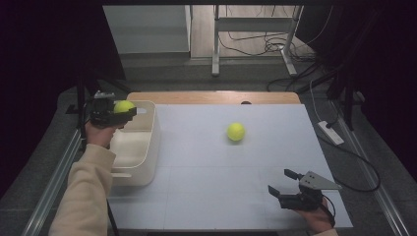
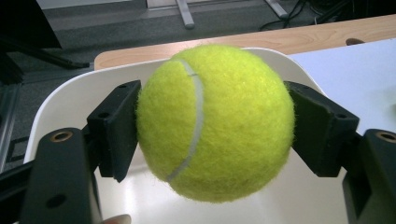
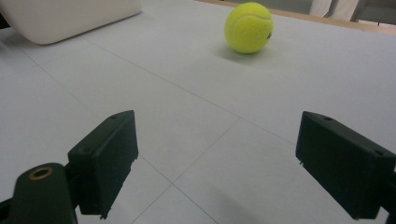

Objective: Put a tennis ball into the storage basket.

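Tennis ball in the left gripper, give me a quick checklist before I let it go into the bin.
1. Grip: left gripper has both jaws pressed on the held tennis ball: ok.
2. Position: the held ball hangs over the white bin, inside its rim in the left gripper view: ok.
3. Bin floor below the ball: the visible part looks bare: ok; the rest, cannot tell.
4. Right gripper: jaws apart, nothing between them, low over the white table at its near right: ok.
5. Second tennis ball: lies alone on the table, apart from both grippers: ok.
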Available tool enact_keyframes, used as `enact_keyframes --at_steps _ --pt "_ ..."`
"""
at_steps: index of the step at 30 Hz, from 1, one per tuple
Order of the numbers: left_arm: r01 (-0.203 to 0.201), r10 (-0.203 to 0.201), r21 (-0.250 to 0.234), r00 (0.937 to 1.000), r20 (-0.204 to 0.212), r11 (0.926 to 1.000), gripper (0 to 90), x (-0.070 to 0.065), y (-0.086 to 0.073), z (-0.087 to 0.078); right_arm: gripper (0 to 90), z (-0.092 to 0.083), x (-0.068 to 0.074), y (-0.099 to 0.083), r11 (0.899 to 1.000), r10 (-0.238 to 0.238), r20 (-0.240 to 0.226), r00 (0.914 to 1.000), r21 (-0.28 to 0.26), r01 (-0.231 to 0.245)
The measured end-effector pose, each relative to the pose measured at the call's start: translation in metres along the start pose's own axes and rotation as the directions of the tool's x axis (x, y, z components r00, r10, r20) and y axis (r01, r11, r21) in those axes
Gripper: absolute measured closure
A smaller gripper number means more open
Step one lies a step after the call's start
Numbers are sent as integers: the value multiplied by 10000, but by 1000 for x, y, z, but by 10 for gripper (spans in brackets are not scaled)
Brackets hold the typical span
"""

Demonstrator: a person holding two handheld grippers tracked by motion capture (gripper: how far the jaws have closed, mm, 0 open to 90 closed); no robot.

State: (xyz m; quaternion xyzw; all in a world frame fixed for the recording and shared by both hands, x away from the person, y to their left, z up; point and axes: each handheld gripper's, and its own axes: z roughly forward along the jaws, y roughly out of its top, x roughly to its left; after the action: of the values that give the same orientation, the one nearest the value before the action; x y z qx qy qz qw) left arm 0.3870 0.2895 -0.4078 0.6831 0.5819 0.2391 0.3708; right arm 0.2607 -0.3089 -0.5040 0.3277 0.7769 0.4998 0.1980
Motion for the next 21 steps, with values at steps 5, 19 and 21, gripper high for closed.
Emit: enact_keyframes --at_steps 5,19,21 --pt "127 -126 -604 9999 19 9981 194 -1 2 -5 130 0 0 0 10000 7 -19 10000 -16 -7" --pt "-211 308 -1245 9966 768 9920 144 -19 6 -19 130 0 0 0 10000 -3 14 10000 -15 3" --pt "-295 423 -1331 9946 947 9907 144 -23 6 -22 130 0 0 0 10000 -8 18 10000 -18 8"
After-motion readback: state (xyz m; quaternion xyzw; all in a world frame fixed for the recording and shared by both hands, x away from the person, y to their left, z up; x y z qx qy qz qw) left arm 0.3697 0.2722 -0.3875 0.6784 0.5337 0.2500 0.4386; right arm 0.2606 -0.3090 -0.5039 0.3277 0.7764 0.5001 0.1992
